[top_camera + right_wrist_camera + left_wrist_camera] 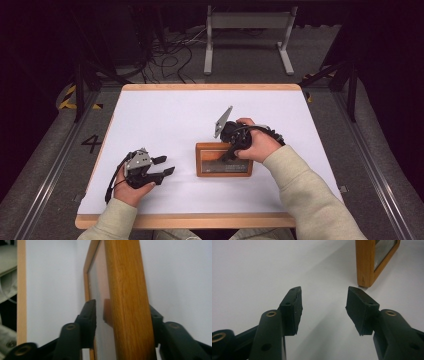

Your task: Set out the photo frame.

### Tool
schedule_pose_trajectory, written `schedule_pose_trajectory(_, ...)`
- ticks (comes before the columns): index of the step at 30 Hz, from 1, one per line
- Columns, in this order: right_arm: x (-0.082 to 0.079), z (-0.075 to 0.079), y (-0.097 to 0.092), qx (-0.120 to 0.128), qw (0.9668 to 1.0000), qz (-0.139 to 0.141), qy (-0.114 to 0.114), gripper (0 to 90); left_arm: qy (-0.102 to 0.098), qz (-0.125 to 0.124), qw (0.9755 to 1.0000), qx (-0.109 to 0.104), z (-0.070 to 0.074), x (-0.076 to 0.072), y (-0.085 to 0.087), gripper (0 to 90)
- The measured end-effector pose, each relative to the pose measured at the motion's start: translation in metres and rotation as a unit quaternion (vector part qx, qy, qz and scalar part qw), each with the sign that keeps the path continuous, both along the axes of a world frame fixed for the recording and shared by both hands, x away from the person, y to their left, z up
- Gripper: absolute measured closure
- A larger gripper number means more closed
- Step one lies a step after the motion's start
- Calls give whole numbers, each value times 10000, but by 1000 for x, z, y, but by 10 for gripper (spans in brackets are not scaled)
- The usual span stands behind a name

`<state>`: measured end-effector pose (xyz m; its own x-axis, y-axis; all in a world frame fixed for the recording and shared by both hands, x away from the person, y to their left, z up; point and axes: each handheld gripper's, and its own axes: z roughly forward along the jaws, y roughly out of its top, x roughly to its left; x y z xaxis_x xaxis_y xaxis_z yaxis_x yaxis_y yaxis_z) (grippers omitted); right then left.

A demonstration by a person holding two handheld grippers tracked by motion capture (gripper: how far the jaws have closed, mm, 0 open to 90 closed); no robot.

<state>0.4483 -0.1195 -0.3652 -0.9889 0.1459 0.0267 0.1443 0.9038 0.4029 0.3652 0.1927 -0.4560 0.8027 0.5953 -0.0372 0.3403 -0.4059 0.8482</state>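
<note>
A wooden picture frame [223, 159] sits just right of centre on a white table [165, 115], its long side running across the near half of the top. The right gripper [231, 152] comes down on the frame's right portion, and in the right gripper view its two black jaws straddle one oak-coloured rail [130, 302]: one jaw lies against the outer wood face, the other stands on the glazed side with a sliver of gap showing, so the grip reads as closing around the rail but not plainly clamped tight. Whether the frame lies flat or is tipped up on an edge cannot be told from above.

The left gripper [162, 167] rests on the tabletop well apart from the frame, to its left, jaws spread wide and holding nothing; in the left gripper view the frame's corner [365, 277] lies ahead and to one side of the open fingertips [292, 302].

Judged from this, the work is at its opening stage: the frame has been reached and bracketed, while any lifting, standing or repositioning is left to do.

The frame is a plain rectangle of warm, visibly grained wood with squared edges and a glossy pane that throws reflections. The tabletop is matte white with a pale wooden edge [210, 86]. The gripper pads are dull black blocks, slightly rough at the edges.
</note>
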Motion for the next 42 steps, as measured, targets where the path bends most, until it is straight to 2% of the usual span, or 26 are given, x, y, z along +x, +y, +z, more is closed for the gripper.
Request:
schedule_pose_trajectory(4, 3, -2, -1, 3, 9996, -164, -209, 317, 11, 6, 10000, -7, 0, 0, 0, 471)
schedule_pose_trajectory(9, 4, -2, -5, 127, 9989, -300, -323, 258, 6, 1, 10000, -12, 0, 0, 0, 469)
schedule_pose_trajectory(19, 0, 12, -21, 477, 9960, -522, -542, 221, 22, 21, 10000, -37, 0, 0, 1, 461)
schedule_pose_trajectory(21, -3, 18, -33, 662, 9939, -653, -599, 224, 29, 47, 10000, -66, 2, 0, 3, 452)
schedule_pose_trajectory(26, -9, 25, -47, 847, 9910, -794, -662, 229, 70, 114, 9998, -153, 5, 0, 8, 425)
schedule_pose_trajectory(29, -12, 30, -61, 953, 9885, -941, -701, 227, 67, 182, 9997, -120, 6, -1, 14, 408)
schedule_pose_trajectory(34, -17, 36, -76, 976, 9868, -1027, -780, 222, 115, 315, 9993, -150, 5, -1, 19, 356)
schedule_pose_trajectory(37, -19, 38, -84, 941, 9864, -1083, -799, 221, 138, 318, 9993, -164, 4, 0, 20, 323)
schedule_pose_trajectory(42, -24, 42, -101, 976, 9840, -1230, -846, 208, 223, 289, 9992, -168, 4, 0, 17, 287)
